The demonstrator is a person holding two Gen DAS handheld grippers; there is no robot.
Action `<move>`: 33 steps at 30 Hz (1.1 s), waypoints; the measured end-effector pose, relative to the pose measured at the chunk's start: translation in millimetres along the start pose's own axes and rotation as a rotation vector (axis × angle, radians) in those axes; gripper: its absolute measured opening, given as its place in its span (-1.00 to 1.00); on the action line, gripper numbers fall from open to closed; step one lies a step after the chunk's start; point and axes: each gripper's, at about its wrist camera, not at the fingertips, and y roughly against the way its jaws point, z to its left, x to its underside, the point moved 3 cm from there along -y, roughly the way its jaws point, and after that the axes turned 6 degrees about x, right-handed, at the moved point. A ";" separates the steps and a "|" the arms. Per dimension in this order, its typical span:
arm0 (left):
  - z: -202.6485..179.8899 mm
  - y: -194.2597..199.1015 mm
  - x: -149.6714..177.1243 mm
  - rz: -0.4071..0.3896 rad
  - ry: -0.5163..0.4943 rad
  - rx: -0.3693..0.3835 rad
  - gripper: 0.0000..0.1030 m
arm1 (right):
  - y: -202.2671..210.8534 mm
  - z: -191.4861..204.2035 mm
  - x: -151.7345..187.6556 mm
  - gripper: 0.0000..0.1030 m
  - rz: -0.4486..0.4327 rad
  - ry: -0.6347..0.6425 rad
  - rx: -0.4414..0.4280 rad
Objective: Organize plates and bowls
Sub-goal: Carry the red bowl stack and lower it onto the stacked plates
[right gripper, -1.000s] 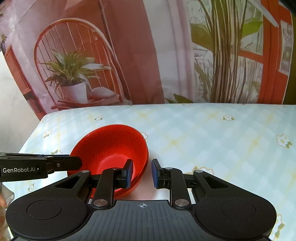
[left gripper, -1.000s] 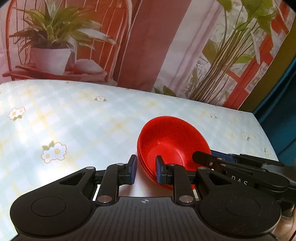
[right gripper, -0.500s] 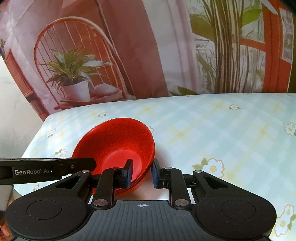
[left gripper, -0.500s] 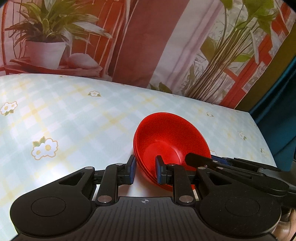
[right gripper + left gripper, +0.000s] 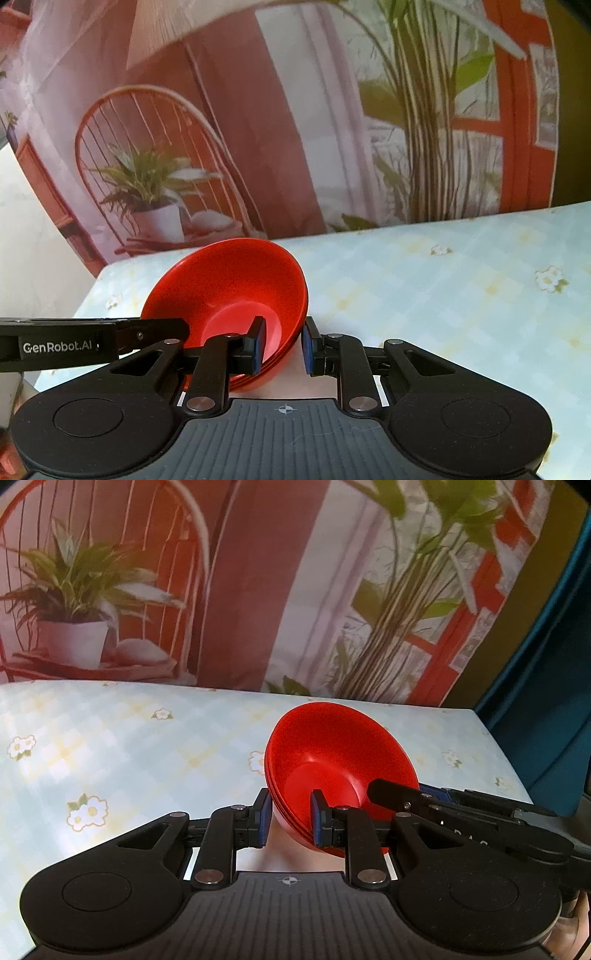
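Left gripper (image 5: pixel 287 821) clamps the near-left rim of the red bowl stack (image 5: pixel 340 753), 1 pad inside, 1 outside. Right gripper (image 5: pixel 281 345) pinches the opposite rim the same way. Both sets of jaws are narrow, closed on the stack's wall. The stack looks like 3 or 4 nested bowls, tilted, apparently lifted just above the floral tablecloth (image 5: pixel 129 746). Nesting looks done; what's left is setting the stack down. No plates visible. Beyond the stack: printed backdrop (image 5: pixel 280 110) only.
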 end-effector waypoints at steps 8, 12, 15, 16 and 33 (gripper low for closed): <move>-13.1 25.7 6.8 -0.027 -0.021 0.004 -0.56 | 33.4 0.8 0.2 -0.62 -0.038 -0.005 -0.007; -19.9 40.2 13.0 -0.038 -0.023 0.006 -0.56 | 48.8 4.4 3.2 -0.62 -0.051 0.003 -0.009; -22.7 48.8 18.9 -0.045 -0.020 0.006 -0.56 | 59.4 7.8 6.3 -0.62 -0.057 0.009 -0.011; -23.3 51.7 20.8 -0.047 -0.019 0.006 -0.56 | 63.4 9.4 8.1 -0.62 -0.058 0.012 -0.011; -20.7 91.1 62.8 -0.064 0.011 0.003 -0.54 | 101.4 36.5 42.8 -0.62 -0.049 0.058 -0.029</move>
